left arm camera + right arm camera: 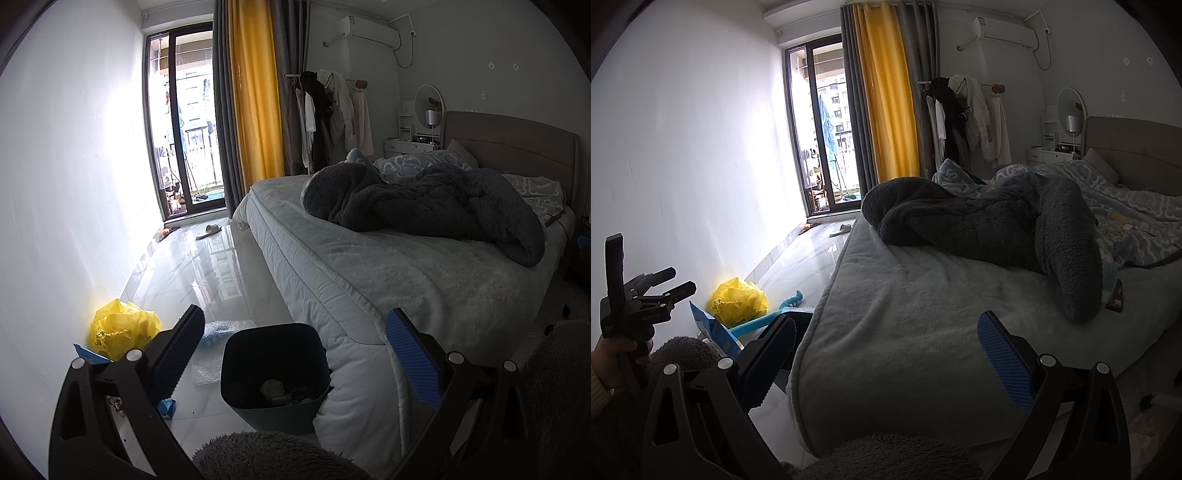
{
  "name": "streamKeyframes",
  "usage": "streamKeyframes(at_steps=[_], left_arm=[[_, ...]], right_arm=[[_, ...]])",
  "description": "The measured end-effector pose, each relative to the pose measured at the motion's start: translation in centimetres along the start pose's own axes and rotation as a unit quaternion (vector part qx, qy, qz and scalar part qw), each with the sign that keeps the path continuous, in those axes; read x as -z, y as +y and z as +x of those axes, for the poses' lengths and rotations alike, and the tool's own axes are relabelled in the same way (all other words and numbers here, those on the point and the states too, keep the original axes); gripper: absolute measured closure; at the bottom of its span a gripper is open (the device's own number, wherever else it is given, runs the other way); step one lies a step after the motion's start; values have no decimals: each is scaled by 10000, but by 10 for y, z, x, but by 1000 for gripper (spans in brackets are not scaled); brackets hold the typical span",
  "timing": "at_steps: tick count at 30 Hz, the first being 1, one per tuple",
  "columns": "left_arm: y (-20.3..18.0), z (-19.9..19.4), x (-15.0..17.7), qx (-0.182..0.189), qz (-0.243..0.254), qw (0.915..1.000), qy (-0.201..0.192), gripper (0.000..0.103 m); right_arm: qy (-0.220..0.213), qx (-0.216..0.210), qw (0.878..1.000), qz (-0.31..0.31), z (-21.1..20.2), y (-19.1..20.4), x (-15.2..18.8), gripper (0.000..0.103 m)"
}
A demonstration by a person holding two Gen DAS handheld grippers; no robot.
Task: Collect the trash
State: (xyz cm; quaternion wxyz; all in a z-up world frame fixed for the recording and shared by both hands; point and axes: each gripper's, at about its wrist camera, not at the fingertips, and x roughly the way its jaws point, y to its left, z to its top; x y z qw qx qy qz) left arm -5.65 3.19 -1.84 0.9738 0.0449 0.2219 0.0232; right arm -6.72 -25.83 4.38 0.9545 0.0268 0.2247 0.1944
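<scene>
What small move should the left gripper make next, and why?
Probably swing the left gripper left toward the yellow bag by the wall. Its jaws are open and empty, and the bag lies loose on the floor beside the bin.

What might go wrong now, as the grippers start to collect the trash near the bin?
The left gripper is open above the dark bin, which stands against the bed; a bump might tip it. The yellow bag and bubble wrap lie on glossy floor and may slide away when pinched.
</scene>
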Motion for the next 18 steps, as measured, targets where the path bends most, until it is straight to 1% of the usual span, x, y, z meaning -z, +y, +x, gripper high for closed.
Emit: streamKeyframes(at_steps=[18], left_arm=[[-1, 0, -1, -7, -16, 10000, 10, 3]], right_arm=[[4, -7, 10000, -7, 0, -1, -1, 3]])
